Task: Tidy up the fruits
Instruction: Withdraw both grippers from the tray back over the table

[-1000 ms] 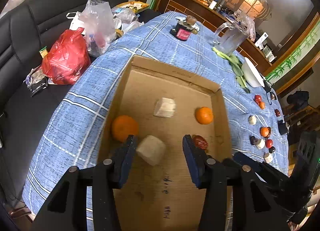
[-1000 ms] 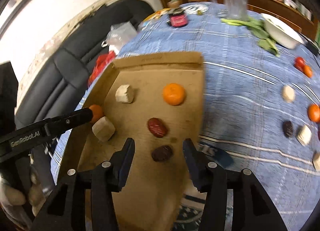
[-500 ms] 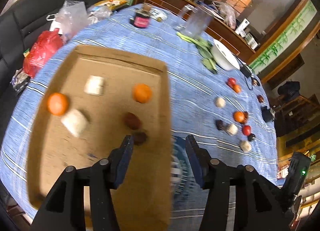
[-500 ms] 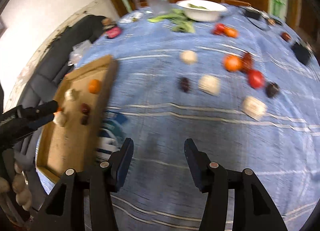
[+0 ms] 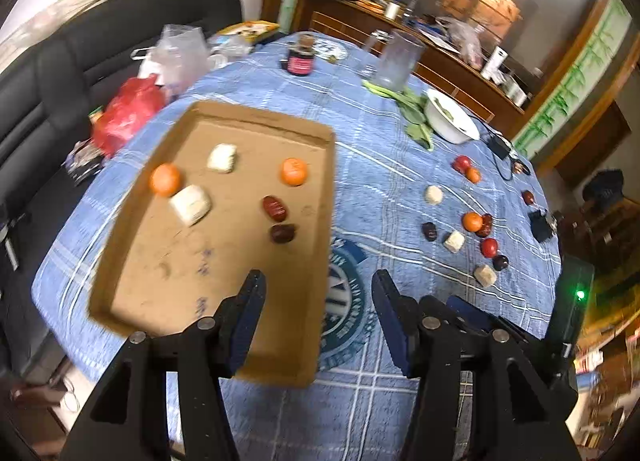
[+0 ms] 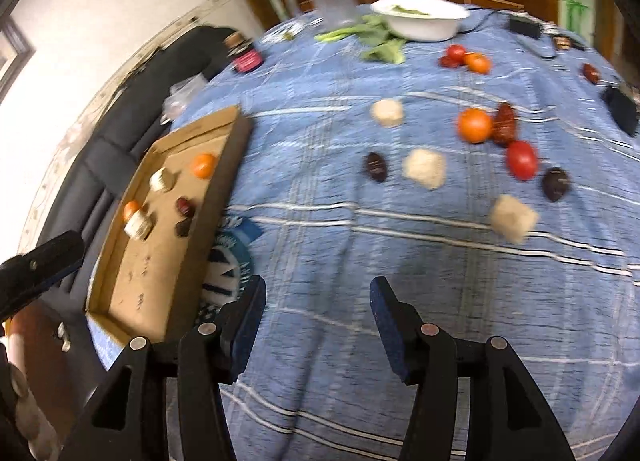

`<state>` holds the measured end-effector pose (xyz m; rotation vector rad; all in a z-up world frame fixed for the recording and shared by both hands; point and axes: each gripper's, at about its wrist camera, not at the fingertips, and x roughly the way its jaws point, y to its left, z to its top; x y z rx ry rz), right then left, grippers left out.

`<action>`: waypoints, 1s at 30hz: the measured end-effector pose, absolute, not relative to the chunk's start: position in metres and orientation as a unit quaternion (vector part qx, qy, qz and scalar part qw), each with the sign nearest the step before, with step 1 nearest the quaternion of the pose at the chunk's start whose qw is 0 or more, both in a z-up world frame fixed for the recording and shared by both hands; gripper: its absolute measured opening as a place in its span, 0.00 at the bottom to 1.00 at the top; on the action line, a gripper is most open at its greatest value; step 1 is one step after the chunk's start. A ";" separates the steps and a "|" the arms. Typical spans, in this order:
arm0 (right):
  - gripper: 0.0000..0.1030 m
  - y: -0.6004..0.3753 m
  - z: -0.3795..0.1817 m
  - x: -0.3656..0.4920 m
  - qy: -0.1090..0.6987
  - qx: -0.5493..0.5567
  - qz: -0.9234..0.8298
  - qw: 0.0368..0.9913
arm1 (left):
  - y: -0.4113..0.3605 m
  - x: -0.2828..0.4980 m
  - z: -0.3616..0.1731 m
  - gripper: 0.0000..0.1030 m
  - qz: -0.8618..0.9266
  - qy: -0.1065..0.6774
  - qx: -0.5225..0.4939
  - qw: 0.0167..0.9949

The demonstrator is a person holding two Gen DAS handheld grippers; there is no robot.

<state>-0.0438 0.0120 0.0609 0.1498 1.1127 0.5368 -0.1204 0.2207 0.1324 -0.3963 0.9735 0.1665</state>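
We see the left gripper (image 5: 318, 303) and right gripper (image 6: 316, 311) released, holding nothing. Six fruits lie inside the cardboard tray (image 5: 324, 189); others lie right of it, including an orange (image 6: 475, 125).

Six fruits in one cardboard tray (image 5: 325, 197), eleven on the tablecloth (image 6: 320, 133).

Both wrist cams look down obliquely, sharing tray (image 5: 320, 197) & tablecloth (image 6: 360, 245).
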 end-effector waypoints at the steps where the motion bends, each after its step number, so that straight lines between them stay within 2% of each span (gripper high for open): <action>1: 0.57 0.019 0.061 -0.046 0.520 0.062 0.261 0.811 | 0.224 -0.126 0.132 0.53 0.087 0.463 -0.194 0.861; 13: 0.60 0.044 0.055 -0.059 0.525 0.016 0.301 0.796 | 0.241 -0.152 0.122 0.54 0.109 0.448 -0.249 0.852; 16: 0.60 0.027 0.056 -0.053 0.527 0.030 0.285 0.800 | 0.234 -0.145 0.121 0.56 0.092 0.442 -0.253 0.856; 18: 0.60 0.006 0.059 -0.048 0.519 0.039 0.263 0.812 | 0.225 -0.137 0.114 0.63 0.081 0.442 -0.252 0.857; 23: 0.60 -0.065 0.053 -0.035 0.524 0.068 0.175 0.831 | 0.195 -0.107 0.091 0.63 0.032 0.477 -0.266 0.837; 30: 0.59 -0.122 0.042 -0.027 0.529 0.087 0.124 0.835 | 0.148 -0.081 0.077 0.63 -0.013 0.506 -0.232 0.831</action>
